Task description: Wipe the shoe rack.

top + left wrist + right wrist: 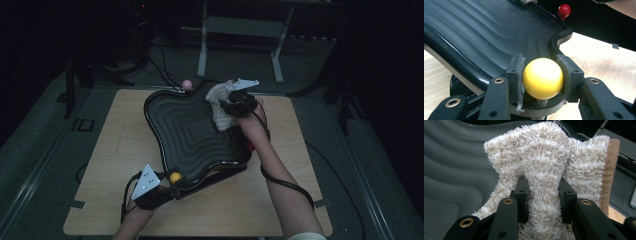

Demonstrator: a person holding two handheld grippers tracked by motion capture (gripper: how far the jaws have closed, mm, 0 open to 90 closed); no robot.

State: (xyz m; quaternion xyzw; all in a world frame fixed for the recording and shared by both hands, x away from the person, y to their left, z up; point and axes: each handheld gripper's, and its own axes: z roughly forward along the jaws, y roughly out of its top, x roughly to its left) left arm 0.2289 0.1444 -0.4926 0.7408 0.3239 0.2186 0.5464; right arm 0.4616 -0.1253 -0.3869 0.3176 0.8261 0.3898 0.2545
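Observation:
A black ridged tray with wavy edges rests on a stand on the wooden table. At its near corner stands a yellow knob; my left gripper is shut on that yellow knob, pads on both sides. My right gripper is over the tray's far right corner, shut on a fluffy beige cloth. In the right gripper view the beige cloth bunches between the pads and lies against the ridged tray.
A pink knob stands at the tray's far corner and a red knob at its right corner. Metal stand legs and cables lie on the dark floor beyond the table.

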